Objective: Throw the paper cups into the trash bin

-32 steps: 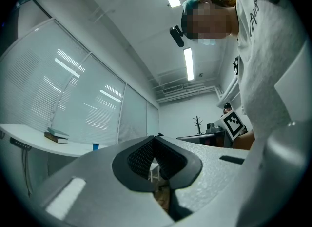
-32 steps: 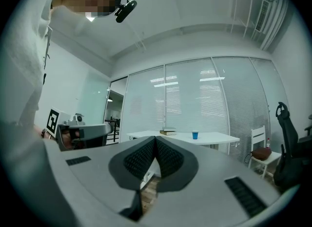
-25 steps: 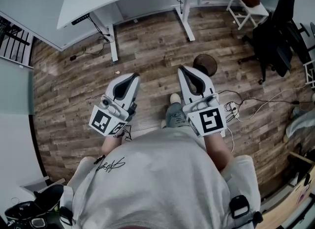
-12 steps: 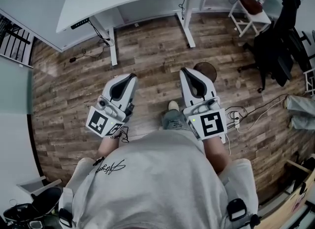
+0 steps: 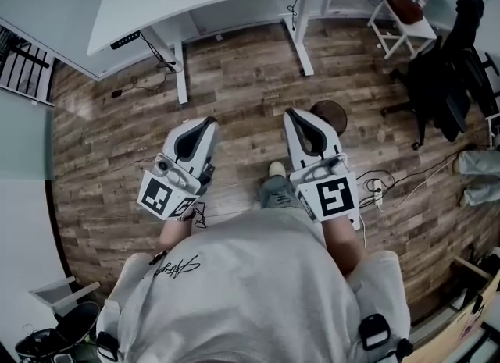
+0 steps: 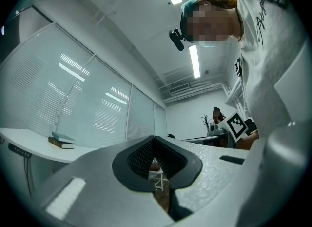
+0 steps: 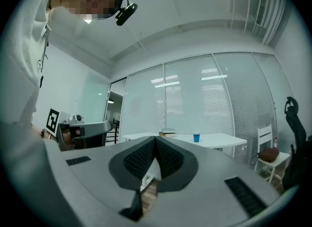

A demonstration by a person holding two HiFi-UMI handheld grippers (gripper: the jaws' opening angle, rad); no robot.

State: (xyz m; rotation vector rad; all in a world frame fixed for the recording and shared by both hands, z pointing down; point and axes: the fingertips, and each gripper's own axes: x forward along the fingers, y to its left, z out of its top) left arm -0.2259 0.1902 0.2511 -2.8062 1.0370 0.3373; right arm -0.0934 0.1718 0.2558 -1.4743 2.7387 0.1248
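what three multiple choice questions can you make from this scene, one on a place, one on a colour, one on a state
1. Where does the cup stand?
A) on the white desk
B) on the floor
C) on a chair

2. What colour is that cup?
A) red
B) blue
C) yellow

3. How do the fingers of the right gripper stand?
A) wide apart
B) shut on a cup
C) shut, nothing between them

Key:
1 A, it sits on the desktop near the books.
2 B, it shows blue in the right gripper view.
3 C, that view shows the fingers meeting with nothing held.
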